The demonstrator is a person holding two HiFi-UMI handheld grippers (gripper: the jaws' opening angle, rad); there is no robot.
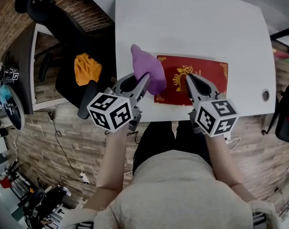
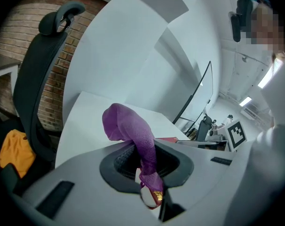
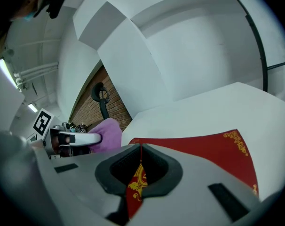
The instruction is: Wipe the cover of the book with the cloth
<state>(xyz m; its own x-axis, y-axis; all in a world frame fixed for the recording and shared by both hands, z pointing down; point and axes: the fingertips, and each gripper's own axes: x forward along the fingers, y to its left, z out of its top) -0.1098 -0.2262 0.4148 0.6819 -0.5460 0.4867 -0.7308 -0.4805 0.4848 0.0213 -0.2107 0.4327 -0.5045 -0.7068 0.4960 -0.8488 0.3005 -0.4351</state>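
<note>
White tabletop (image 1: 192,27), viewed from above. Near its front edge, the left gripper (image 1: 145,80) pinches a purple cloth (image 1: 149,68) bunched over the left end of the flat red book (image 1: 209,73). The right gripper (image 1: 188,79), jaws pressed together, points at the cover's middle.

Book (image 1: 204,78) lay flat on table (image 1: 192,23), near front edge, right in front of person. Cloth (image 1: 149,68) sat over book's L end, partly overhanging onto tabletop, w/ its near end pinched betw jaws of L gripper (image 1: 145,80). R gripper (image 1: 188,79) was above book's front-middle, jaws together, R of cloth and apart from it. Grommet (image 1: 265,95) in tabletop was R of book, near R edge. Chair (image 1: 56,23) stood L of table w/ fabric bundle (image 1: 87,68) on it.
</note>
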